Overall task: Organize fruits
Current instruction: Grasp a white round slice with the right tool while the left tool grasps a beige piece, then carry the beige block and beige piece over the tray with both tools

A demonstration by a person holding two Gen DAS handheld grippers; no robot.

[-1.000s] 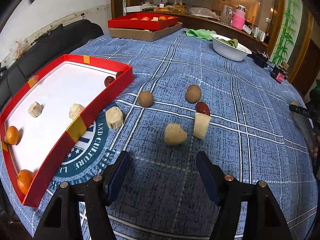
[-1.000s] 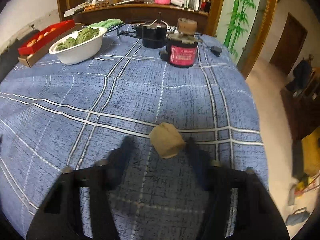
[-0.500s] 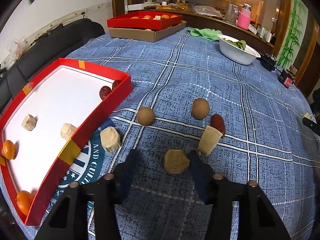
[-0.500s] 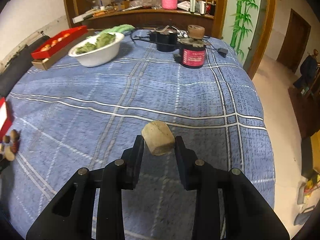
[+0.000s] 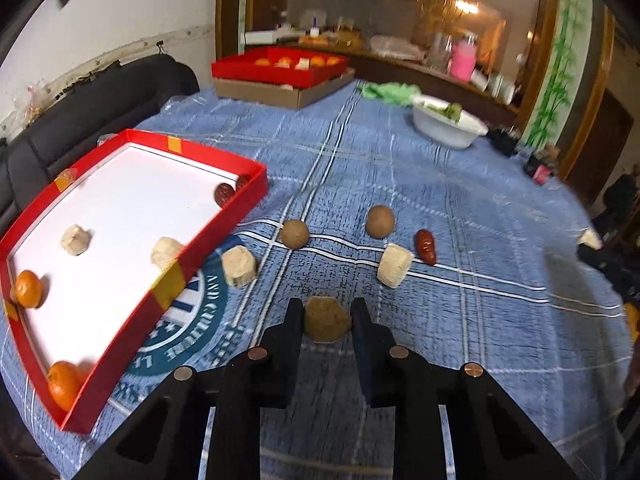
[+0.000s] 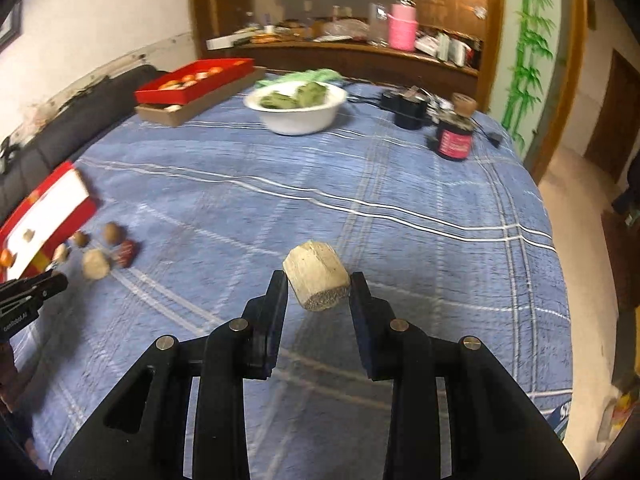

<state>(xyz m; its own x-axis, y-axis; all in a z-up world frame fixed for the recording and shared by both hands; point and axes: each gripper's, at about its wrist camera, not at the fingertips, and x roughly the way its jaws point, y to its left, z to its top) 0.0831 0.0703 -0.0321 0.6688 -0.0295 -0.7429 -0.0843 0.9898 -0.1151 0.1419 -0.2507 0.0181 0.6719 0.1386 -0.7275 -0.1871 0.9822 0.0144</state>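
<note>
In the left wrist view my left gripper [image 5: 327, 312] has its jaws closing, and its pads press on a tan chunk [image 5: 327, 327] just above the blue cloth. Beyond it lie a pale chunk [image 5: 239, 268], two brown round fruits [image 5: 295, 234], another pale chunk [image 5: 395, 265] and a red date [image 5: 426, 246]. The red tray [image 5: 208, 232] at the left holds two oranges [image 5: 27, 289], two pale chunks [image 5: 76, 240] and dark dates [image 5: 225, 194]. In the right wrist view my right gripper [image 6: 319, 286] is shut on a pale chunk [image 6: 316, 276], held above the cloth.
A second red tray [image 5: 280, 68] sits on a cardboard box at the back. A white bowl [image 6: 296, 120] of greens, a black device [image 6: 408, 106] and a red-labelled jar [image 6: 454, 142] stand at the far end. A dark sofa [image 5: 100, 112] borders the left; the table drops off at the right.
My left gripper came forward to the tan chunk and closed around it. My right gripper gripped the pale chunk, lifted it off the cloth and swung left, so the tray side shows.
</note>
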